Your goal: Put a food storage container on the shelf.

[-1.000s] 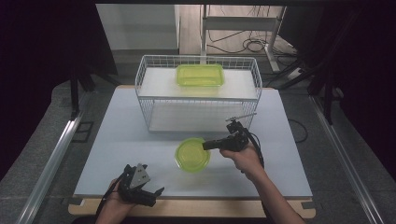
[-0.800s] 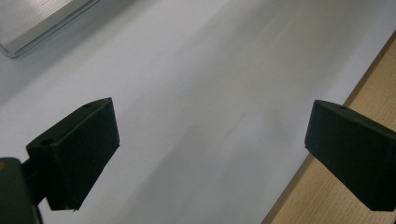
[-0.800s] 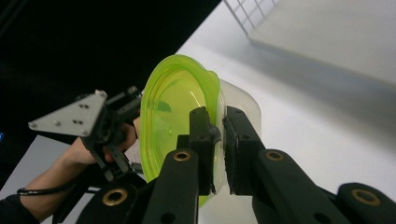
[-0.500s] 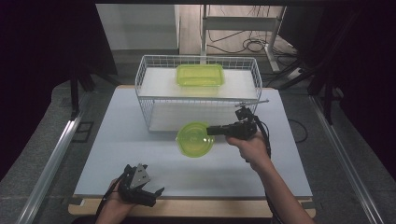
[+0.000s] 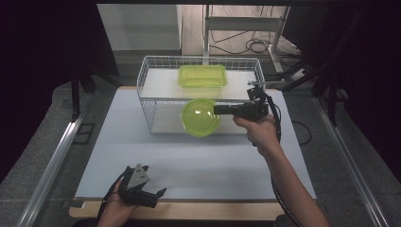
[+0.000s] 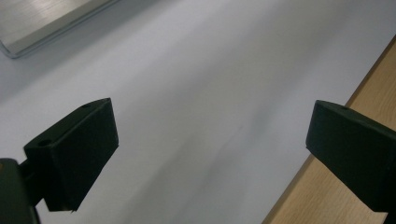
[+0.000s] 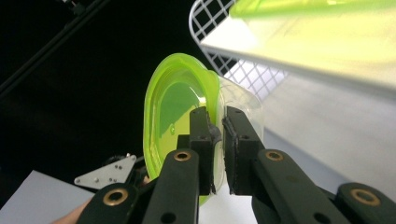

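Right gripper (image 5: 218, 110) pinches the rim of the round green container (image 5: 200, 117), held on edge before the wire rack (image 5: 150, 101). Left gripper (image 5: 152, 195) rests open, near left. Next, likely shelving it beneath the rectangular tub (image 5: 202, 75).

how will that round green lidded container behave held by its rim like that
The round lidded container is thin, see-through plastic and looks empty, so it is probably light. The right hand-held gripper pinches only its rim, on edge, so it may flex or pivot there. The glossy lid looks slick, so it could slip when nudged against the wire rack.
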Demonstrator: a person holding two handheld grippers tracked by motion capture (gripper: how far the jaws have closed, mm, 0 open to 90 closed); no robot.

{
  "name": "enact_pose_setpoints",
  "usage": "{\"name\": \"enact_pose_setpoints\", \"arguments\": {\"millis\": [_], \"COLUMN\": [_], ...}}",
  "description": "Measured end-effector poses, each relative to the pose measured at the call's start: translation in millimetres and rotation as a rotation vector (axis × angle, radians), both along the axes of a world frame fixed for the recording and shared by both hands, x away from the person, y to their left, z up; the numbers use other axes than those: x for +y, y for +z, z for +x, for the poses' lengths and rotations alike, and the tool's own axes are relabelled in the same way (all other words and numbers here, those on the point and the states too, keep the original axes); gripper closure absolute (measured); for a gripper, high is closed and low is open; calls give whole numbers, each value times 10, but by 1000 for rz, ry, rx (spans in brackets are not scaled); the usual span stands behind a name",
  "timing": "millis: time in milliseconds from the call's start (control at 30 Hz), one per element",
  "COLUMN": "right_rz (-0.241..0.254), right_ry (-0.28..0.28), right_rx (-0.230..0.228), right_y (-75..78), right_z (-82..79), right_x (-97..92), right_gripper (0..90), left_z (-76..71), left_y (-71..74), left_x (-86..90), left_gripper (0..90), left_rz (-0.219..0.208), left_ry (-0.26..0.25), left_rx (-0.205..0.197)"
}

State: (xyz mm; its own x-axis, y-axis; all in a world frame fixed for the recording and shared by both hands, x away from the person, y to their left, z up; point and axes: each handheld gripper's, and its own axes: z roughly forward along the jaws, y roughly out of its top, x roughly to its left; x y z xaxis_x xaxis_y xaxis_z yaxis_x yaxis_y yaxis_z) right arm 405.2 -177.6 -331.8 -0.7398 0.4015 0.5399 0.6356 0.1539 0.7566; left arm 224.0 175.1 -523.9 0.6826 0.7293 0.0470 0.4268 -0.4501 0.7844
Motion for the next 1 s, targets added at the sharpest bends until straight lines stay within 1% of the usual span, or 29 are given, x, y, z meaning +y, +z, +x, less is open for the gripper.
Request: {"name": "enact_pose_setpoints", "arguments": {"millis": [67, 300, 500, 700, 867, 1000], "right_rz": [4, 3, 13, 19, 6, -14], "right_ry": [-8, -55, -95, -150, -186, -212], "right_rx": [1, -31, -46, -59, -61, -57], "right_y": [67, 315, 503, 704, 793, 807], "right_z": [28, 162, 286, 437, 548, 647], "right_x": [-7, -10, -5, -3, 31, 92], "right_gripper": [829, 829, 829, 829, 829, 829], "left_z": [-1, 0, 1, 1, 4, 4], "left_y": [-7, -22, -25, -30, -37, -38], "left_x": [-1, -24, -21, -21, -17, -17], "left_gripper": [23, 22, 23, 23, 23, 23], "left_rz": [-9, 10, 20, 31, 31, 33], "left_ry": [5, -8, -8, -11, -11, -12], "left_rx": [3, 12, 14, 15, 17, 17]}}
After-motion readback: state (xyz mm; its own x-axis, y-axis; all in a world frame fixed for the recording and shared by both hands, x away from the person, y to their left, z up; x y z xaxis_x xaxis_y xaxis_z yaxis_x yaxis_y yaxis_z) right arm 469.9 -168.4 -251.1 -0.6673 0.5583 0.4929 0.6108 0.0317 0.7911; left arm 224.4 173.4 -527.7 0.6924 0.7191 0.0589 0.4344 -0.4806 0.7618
